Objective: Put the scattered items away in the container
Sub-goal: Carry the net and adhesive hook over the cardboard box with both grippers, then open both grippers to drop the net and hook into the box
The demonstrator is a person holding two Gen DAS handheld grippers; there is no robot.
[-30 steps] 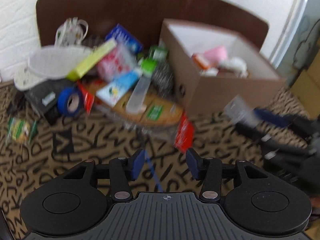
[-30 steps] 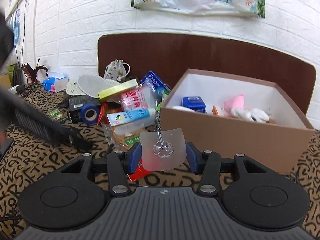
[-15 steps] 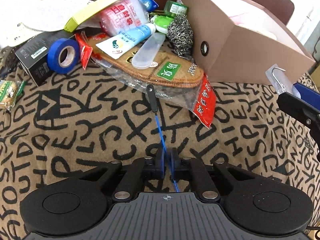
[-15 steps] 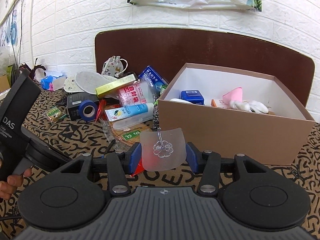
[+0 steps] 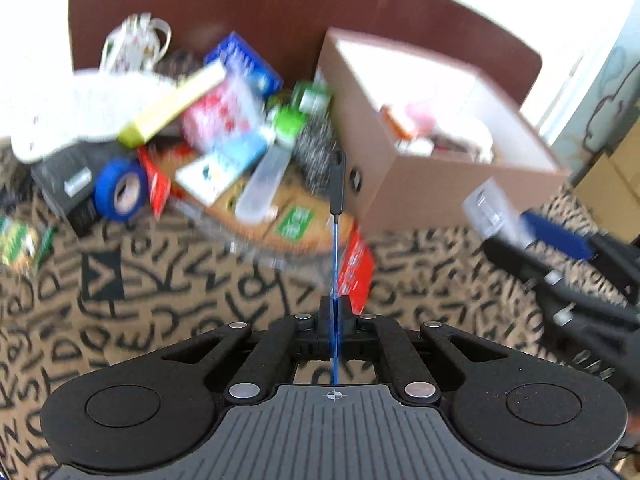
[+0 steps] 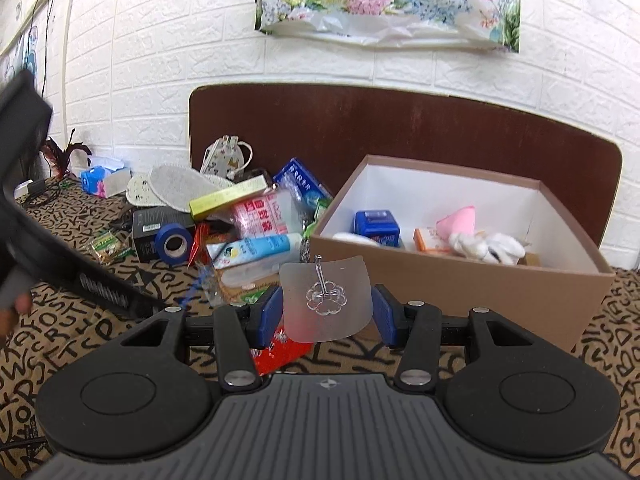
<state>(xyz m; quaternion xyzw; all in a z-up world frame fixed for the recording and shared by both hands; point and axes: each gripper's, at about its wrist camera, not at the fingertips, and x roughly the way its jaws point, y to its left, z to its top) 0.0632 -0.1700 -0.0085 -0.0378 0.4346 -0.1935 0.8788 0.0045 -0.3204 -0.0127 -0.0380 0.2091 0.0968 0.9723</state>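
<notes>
Blue pen (image 5: 335, 248), thin shaft with black cap end: half a second ago lying on the patterned bench (image 5: 168, 320) with the left gripper (image 5: 335, 312) just closed on it; now lifted clear, pinched between the closed jaws, its shaft running straight forward from the gripper with the capped tip showing in front of the near wall of the cardboard box (image 5: 440, 196); pick-up judged done, carry and release into the box outstanding. Clear adhesive hook (image 6: 326, 298): clamped upright at its side edges by the right gripper (image 6: 326, 314), held as a second ago, short of the box (image 6: 460, 284) and below its rim; also awaiting deposit. Box contents: blue tin, pink item, white toy. Remaining pile left of the box: blue tape roll (image 6: 174, 244), tube, packets; view from the left gripper blurred by motion.
</notes>
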